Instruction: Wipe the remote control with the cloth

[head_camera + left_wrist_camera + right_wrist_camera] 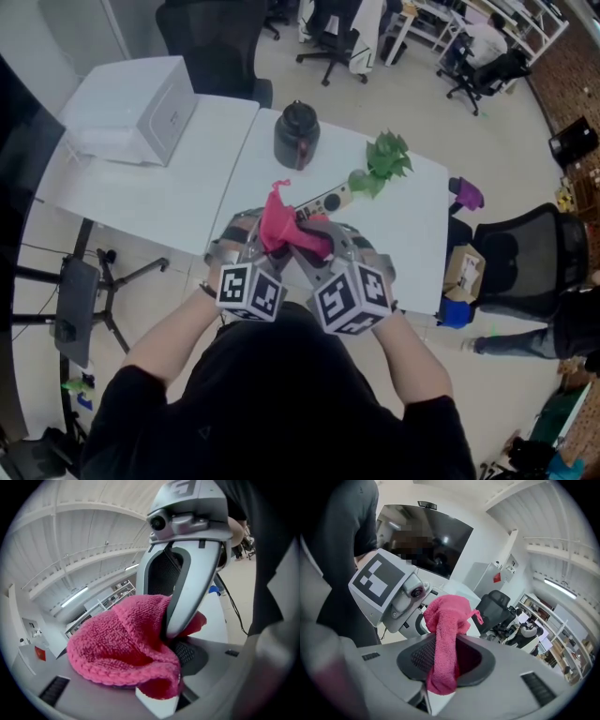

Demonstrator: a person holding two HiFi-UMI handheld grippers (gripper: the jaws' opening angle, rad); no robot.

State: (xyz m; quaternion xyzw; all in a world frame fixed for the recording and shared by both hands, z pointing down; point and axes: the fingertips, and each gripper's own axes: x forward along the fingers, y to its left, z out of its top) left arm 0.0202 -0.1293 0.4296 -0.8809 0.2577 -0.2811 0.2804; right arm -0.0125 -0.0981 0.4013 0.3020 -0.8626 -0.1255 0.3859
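Observation:
A pink knitted cloth [281, 228] is bunched between my two grippers, held up above the near edge of the white table [412, 220]. My left gripper [265, 242] is shut on one side of it, and the cloth [117, 644] fills the left gripper view. My right gripper [316, 246] is shut on the other side. In the right gripper view the cloth [445, 634] runs up out of the jaws as a strip. The remote control [324, 202], slim, dark and pale, lies on the table just beyond the cloth, and neither gripper touches it.
A black kettle-like pot [297, 134] stands at the table's far edge. A green plant [382, 164] is to the right of the remote. A white box [141, 112] sits on the left table. Office chairs [520, 253] stand around.

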